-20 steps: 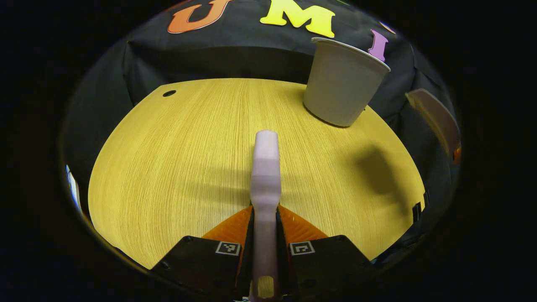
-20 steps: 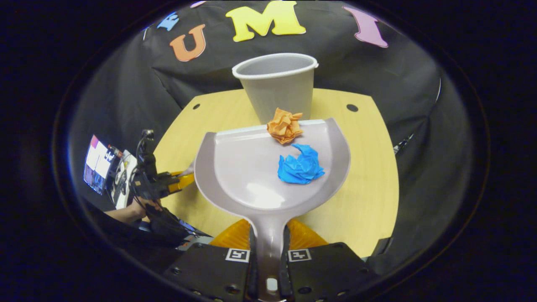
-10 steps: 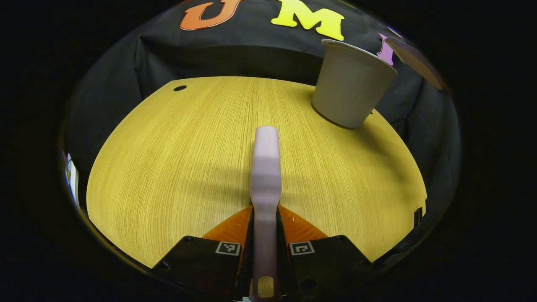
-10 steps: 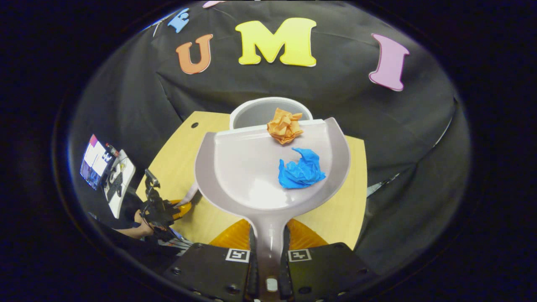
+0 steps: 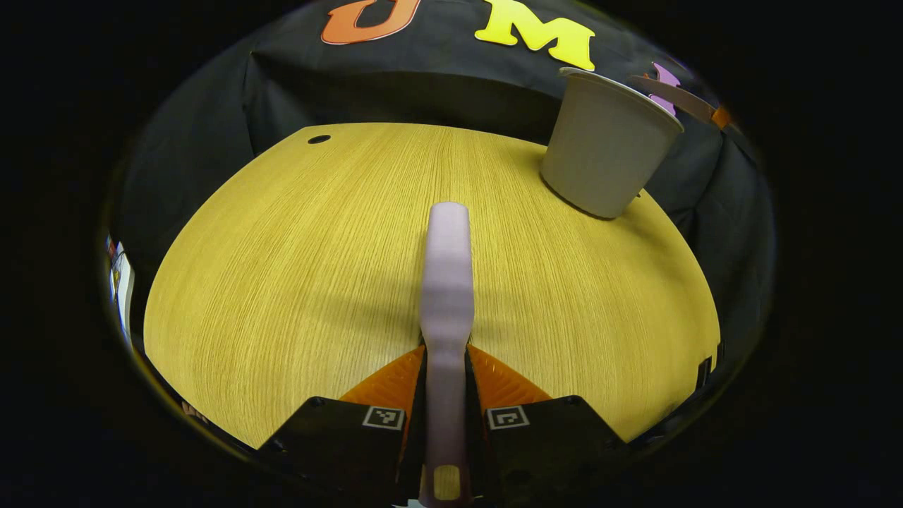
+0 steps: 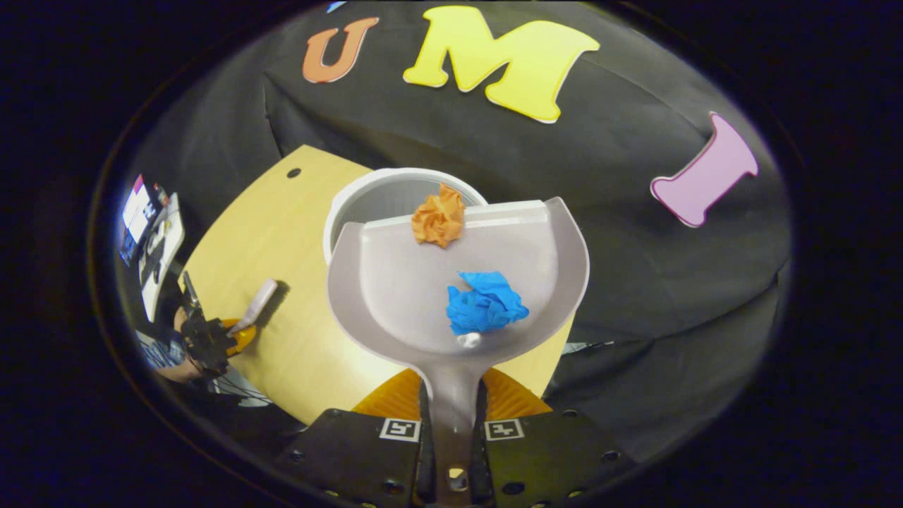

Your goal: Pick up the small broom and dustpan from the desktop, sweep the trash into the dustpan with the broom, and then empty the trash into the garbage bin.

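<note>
Right gripper view, fingers (image 6: 487, 395) pinching dustpan (image 6: 395, 282) handle, left gripper (image 5: 446, 377) fingers pinching broom (image 5: 446, 282).

A light wooden desktop (image 5: 296, 268) with fine straight grain carries the scene. In the left gripper view a pale grey garbage bin (image 5: 605, 144) stands upright on it at about two o'clock, near the far edge. A small round hole (image 5: 319, 139) pierces the desktop at eleven o'clock.

Dustpan (image 6: 402, 282) (orange wad (image 6: 438, 220) at its lip) hangs over the bin (image 6: 367, 194).
</note>
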The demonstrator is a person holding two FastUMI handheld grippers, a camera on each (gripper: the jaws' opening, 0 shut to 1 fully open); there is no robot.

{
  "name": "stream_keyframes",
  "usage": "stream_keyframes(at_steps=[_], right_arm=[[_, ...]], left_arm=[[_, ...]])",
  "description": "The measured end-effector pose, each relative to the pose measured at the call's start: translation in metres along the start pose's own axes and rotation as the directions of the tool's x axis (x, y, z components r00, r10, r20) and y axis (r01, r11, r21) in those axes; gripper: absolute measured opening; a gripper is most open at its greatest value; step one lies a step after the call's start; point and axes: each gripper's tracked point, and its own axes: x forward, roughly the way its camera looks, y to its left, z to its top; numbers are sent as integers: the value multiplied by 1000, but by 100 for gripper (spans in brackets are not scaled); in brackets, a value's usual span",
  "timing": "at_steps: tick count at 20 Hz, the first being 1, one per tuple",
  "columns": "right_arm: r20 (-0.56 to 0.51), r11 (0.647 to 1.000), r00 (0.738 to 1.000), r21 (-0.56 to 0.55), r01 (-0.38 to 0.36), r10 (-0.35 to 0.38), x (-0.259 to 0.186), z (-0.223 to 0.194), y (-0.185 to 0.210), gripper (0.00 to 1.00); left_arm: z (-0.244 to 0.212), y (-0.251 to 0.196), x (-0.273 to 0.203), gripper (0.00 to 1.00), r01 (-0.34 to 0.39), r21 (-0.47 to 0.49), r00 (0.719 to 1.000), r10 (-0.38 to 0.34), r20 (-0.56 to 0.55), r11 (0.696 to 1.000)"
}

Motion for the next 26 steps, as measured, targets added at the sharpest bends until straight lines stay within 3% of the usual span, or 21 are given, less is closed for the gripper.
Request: stream_keyframes(at_steps=[4,7,13,15,21,26], right_arm=[[-40,989,996,-127,71,-76,11,22,-9,18],[-55,960,986,-240,143,-160,12,32,-18,18],[-47,839,937,-462,287,-346,6,56,-37,18],[-33,819,930,-486,305,-365,4,59,-36,18],[-3,873,948,-390,293,-319,-3,53,-30,18],[95,949,965,-180,259,-246,-37,24,-19,18]], left_arm=[[0,-3,3,28,-2,6,1000,2,-2,1000],[0,-2,4,29,-5,2,1000,5,0,1000],[0,-2,5,29,-11,7,1000,11,5,1000],[-1,-2,5,28,-14,9,1000,14,5,1000],[-3,0,6,29,-11,13,1000,11,3,1000],[-6,1,8,28,-9,39,1000,9,-4,999]])
